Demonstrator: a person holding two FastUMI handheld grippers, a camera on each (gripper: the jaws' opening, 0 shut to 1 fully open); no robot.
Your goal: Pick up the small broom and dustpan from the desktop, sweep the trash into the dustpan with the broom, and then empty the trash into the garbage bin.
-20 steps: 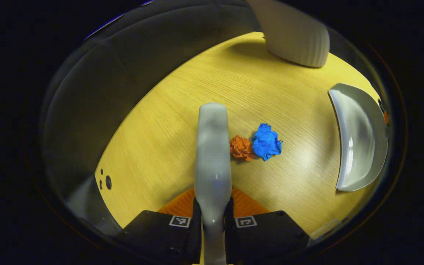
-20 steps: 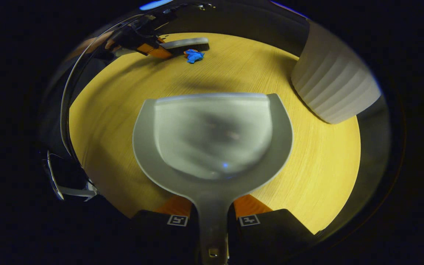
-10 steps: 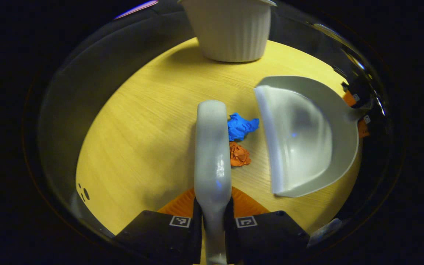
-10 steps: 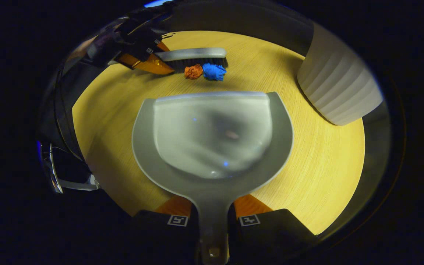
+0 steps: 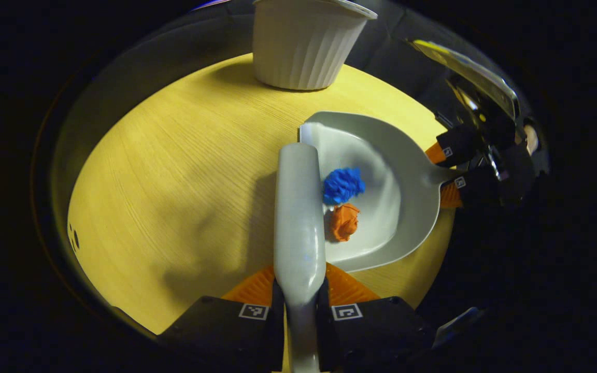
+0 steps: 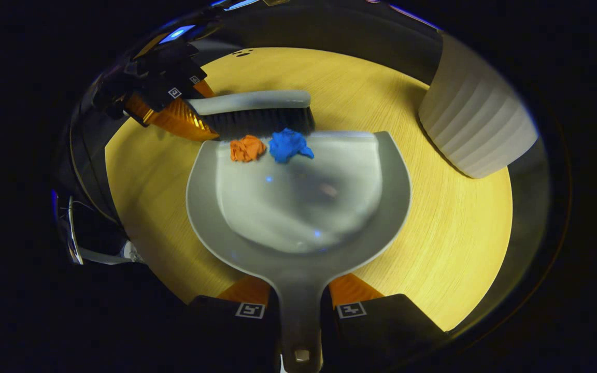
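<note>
My left gripper (image 5: pixel 300 305) is shut on the handle of the small grey broom (image 5: pixel 299 217), which runs straight ahead of it. Its dark bristles (image 6: pixel 262 122) rest at the front lip of the grey dustpan (image 6: pixel 298 207). A blue paper ball (image 6: pixel 287 145) and an orange paper ball (image 6: pixel 247 148) lie just inside that lip, against the bristles. My right gripper (image 6: pixel 300 311) is shut on the dustpan's handle, and the pan lies flat on the yellow wooden table (image 6: pixel 449 223). In the left gripper view the dustpan (image 5: pixel 381 207) sits right of the broom with both balls in it.
A white ribbed garbage bin (image 5: pixel 303 44) stands at the far side of the table, and it appears at the upper right in the right gripper view (image 6: pixel 477 122). The table's round edge curves close on all sides, with dark floor beyond.
The broom has pushed both paper balls over the dustpan's lip into the pan. Broom and dustpan have closed the gap between them.
</note>
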